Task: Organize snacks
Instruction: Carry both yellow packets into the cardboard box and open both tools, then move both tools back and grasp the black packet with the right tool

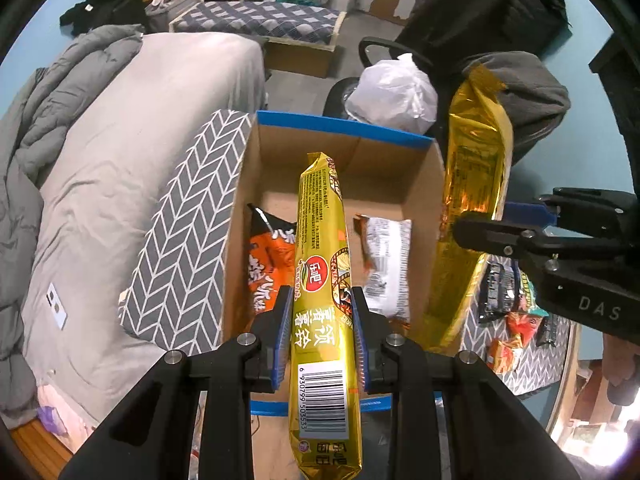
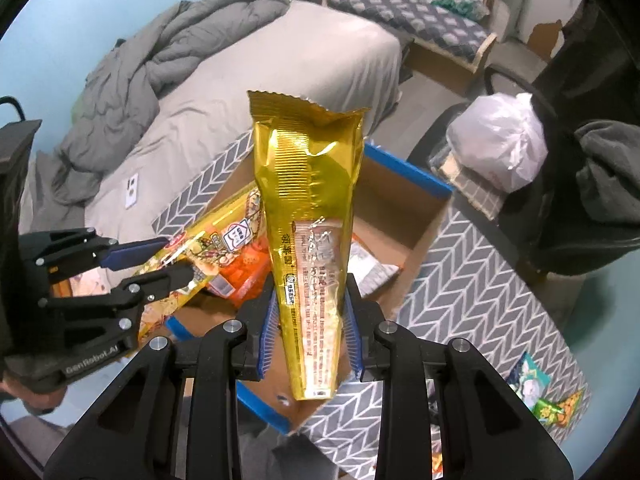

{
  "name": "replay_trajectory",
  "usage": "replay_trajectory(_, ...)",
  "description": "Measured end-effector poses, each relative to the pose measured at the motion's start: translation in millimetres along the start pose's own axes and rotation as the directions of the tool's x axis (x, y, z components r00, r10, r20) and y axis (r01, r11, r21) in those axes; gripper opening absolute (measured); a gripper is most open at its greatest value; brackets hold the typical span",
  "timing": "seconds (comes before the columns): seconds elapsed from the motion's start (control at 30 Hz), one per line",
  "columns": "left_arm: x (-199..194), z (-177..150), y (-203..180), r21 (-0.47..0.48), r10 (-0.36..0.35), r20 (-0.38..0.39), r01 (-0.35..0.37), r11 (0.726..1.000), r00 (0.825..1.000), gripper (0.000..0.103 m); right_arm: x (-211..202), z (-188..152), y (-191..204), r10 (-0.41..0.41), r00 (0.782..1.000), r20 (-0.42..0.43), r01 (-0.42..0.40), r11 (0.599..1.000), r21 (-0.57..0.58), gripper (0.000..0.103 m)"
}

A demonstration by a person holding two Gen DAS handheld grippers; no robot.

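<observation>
While over the box (image 1: 344, 128), each claw (image 1: 320, 320) (image 2: 308, 328) clamps a gold packet (image 1: 324, 280) (image 2: 312, 208)

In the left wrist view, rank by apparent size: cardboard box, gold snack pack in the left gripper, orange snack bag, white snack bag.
1. Brown cardboard box
2. Gold snack pack in the left gripper, enlarged by nearness
3. Orange snack bag and white snack bag look alike; both partly hidden.

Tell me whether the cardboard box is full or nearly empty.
Nearly empty. The cardboard box holds only an orange packet and a white packet on its bare floor; both gold packets remain above it.
</observation>
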State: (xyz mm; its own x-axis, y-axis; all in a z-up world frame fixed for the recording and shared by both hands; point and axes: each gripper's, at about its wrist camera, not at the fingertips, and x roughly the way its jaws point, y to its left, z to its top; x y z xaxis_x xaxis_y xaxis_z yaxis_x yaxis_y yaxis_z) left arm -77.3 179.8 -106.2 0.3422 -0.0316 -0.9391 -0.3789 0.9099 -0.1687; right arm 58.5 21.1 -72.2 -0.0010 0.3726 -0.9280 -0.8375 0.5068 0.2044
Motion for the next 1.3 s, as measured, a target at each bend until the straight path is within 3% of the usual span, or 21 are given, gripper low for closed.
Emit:
replay_trajectory(0.23, 7, 3, 8, -0.037, 0.017, 0.004, -0.017, 0.999, 1.000, 0.028, 27, 6, 11, -0.004, 0.998, -0.069, 0.004, 1.000, 0.001, 0.032)
replay_trajectory(0.27, 7, 4, 8, -0.041, 0.026, 0.010, -0.026, 0.999, 1.000, 0.030, 28, 6, 12, -0.012, 0.997, -0.071, 0.012, 1.000, -0.002, 0.034)
replay_trajectory(0.33, 6, 5, 8, -0.042, 0.043, 0.017, -0.042, 0.998, 0.999, 0.045, 29, 6, 13, -0.025, 0.997, -0.073, 0.025, 1.000, -0.002, 0.045)
replay_trajectory(0.4, 4, 6, 7, -0.040, 0.064, 0.030, -0.063, 0.997, 0.998, 0.049, 28, 7, 11, -0.035, 0.997, -0.066, 0.036, 0.999, 0.011, 0.054)
replay_trajectory(0.5, 3, 7, 6, -0.030, 0.091, 0.034, -0.090, 0.996, 0.995, 0.056, 24, 8, 7, -0.056, 0.997, -0.056, 0.058, 0.998, 0.022, 0.061)
replay_trajectory(0.63, 2, 8, 3, -0.008, 0.123, 0.050, -0.123, 0.992, 0.991, 0.067, 20, 5, 1, -0.103, 0.993, -0.051, 0.103, 0.995, 0.012, 0.063)
replay_trajectory(0.97, 4, 13, -20, 0.025, 0.120, 0.023, -0.120, 0.992, 0.993, 0.068, 9, -16, -27, -0.187, 0.981, -0.059, 0.188, 0.982, 0.011, 0.068)
replay_trajectory(1.3, 8, 17, -62, 0.086, 0.089, 0.001, -0.089, 0.992, 0.996, 0.068, -6, -59, -81, -0.199, 0.976, -0.090, 0.211, 0.967, 0.145, 0.073)
